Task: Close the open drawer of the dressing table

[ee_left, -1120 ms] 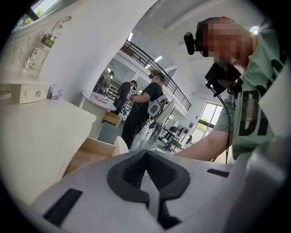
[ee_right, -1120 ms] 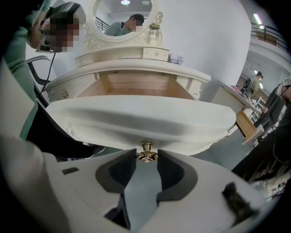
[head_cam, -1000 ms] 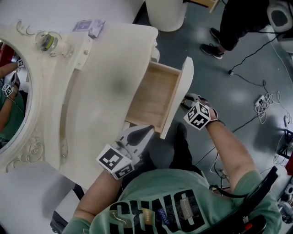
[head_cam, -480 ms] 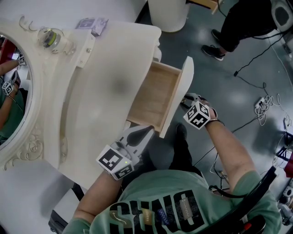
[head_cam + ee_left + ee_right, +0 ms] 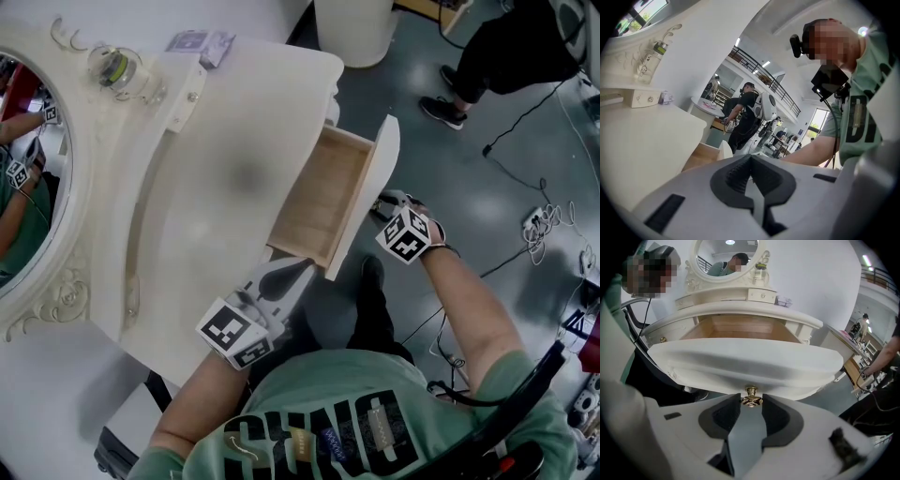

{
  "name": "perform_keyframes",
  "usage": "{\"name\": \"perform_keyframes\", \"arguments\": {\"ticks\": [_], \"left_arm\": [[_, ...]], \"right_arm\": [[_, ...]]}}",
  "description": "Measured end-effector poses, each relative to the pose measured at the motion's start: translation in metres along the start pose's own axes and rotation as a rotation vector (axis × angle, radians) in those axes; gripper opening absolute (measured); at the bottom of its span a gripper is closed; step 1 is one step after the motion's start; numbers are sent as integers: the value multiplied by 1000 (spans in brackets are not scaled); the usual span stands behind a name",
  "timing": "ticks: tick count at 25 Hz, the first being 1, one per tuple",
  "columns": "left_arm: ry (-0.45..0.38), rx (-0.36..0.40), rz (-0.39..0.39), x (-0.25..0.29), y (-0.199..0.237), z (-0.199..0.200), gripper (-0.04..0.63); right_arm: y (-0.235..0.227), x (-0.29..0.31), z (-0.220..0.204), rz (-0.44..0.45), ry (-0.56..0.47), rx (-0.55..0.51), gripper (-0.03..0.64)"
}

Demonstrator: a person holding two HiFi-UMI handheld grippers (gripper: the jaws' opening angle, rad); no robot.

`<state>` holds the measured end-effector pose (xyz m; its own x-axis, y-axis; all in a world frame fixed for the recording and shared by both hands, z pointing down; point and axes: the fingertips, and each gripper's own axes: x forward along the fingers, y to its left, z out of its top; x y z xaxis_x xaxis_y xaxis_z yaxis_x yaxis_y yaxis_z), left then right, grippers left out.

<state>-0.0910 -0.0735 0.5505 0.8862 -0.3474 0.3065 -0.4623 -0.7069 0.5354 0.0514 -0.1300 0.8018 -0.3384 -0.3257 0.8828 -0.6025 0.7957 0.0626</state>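
The cream dressing table has its wooden drawer pulled out to the right. In the right gripper view the curved white drawer front fills the middle, and its small brass knob sits between the tips of my right gripper, which is shut on it. From the head view, the right gripper is against the outer face of the drawer front. My left gripper hovers by the drawer's near corner, shut and empty, its pads meeting.
An oval mirror and a glass bottle stand at the back of the tabletop. A white bin and a standing person's legs are beyond the drawer. Cables lie on the grey floor at right.
Only the head camera has shifted a little; both grippers and the drawer stay where they were.
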Motion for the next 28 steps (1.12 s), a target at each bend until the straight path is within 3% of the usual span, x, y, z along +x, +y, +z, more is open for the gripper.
{"name": "perform_keyframes", "arguments": {"ticks": [28], "left_arm": [[-52,-29,62,-44,25,1,0]], "right_arm": [[1,24,45,1,-7,-16,147]]}}
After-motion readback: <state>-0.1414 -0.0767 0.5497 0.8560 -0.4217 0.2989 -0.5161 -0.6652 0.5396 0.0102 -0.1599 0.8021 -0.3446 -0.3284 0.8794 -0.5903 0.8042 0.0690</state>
